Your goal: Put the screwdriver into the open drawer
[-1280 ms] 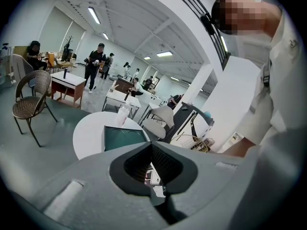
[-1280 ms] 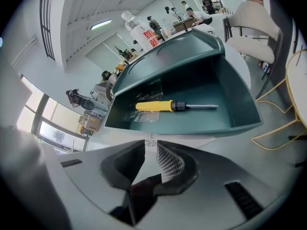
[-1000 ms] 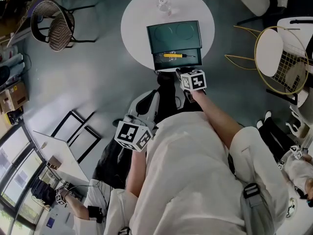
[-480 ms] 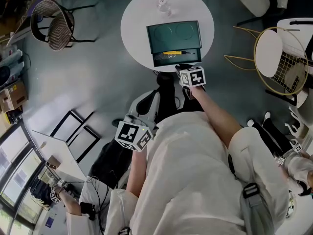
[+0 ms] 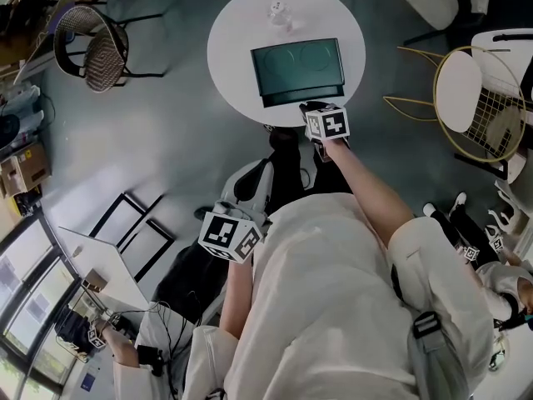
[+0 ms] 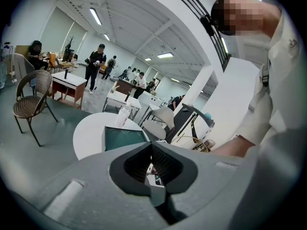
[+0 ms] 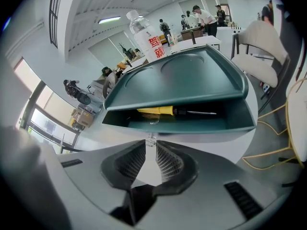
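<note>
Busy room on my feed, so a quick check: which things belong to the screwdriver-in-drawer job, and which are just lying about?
Job: screwdriver, lying in the drawer, which is part open; its knob, pinched at the right gripper tips.

Lying about: bottle on the table; wicker chair; wire chair; left gripper, shut and empty.

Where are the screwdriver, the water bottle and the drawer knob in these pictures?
screwdriver [image 7: 160, 110]: right gripper view, on its yellow handle.
water bottle [image 7: 152, 44]: right gripper view, on its label.
drawer knob [image 7: 151, 139]: right gripper view, on its clear top.
</note>
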